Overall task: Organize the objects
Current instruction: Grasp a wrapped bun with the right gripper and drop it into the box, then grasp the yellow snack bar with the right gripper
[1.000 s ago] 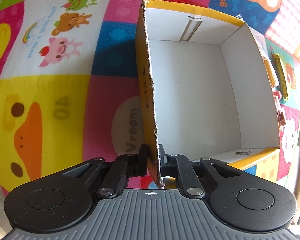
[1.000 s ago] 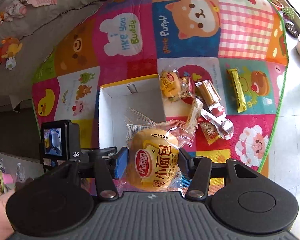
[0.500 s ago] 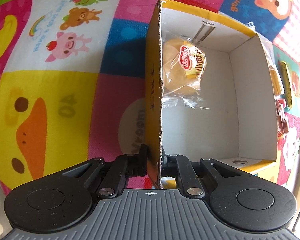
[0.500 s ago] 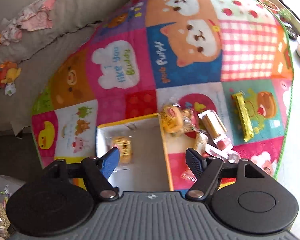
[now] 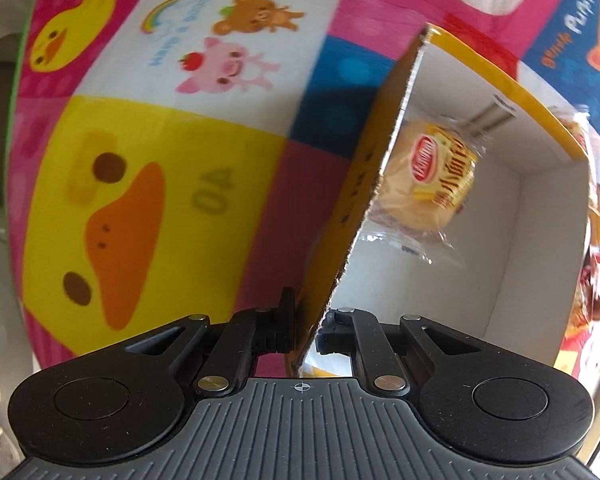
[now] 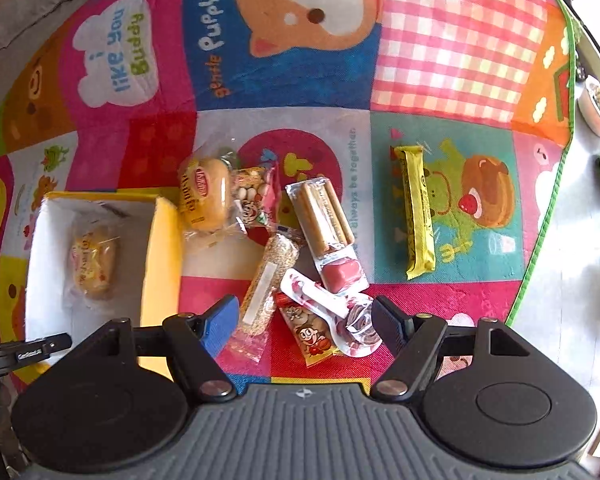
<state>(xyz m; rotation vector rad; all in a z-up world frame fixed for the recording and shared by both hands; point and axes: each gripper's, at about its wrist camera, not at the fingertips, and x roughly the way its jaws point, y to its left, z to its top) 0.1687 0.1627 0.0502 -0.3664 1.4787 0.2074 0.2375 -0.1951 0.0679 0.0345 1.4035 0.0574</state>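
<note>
Play mat (image 6: 456, 44): colourful cartoon panels, carries everything.
Box (image 6: 162, 252): yellow outside, white inside, on the mat's left part.
Left gripper (image 5: 306, 322): jaws clenched on the box's side wall.
Right gripper (image 6: 306, 318): jaws released, holding nothing, above the loose snacks.
Wrapped bun (image 5: 428, 178): lying inside the box.
Second bun (image 6: 206, 194): on the mat, just beside the box.
Yellow bar (image 6: 416, 210): apart, to the right.

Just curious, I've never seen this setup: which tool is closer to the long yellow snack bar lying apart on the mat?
Right. The right tool hangs open over the snack pile, with the yellow snack bar just beyond. The left tool grips the box wall, across the pile.
</note>
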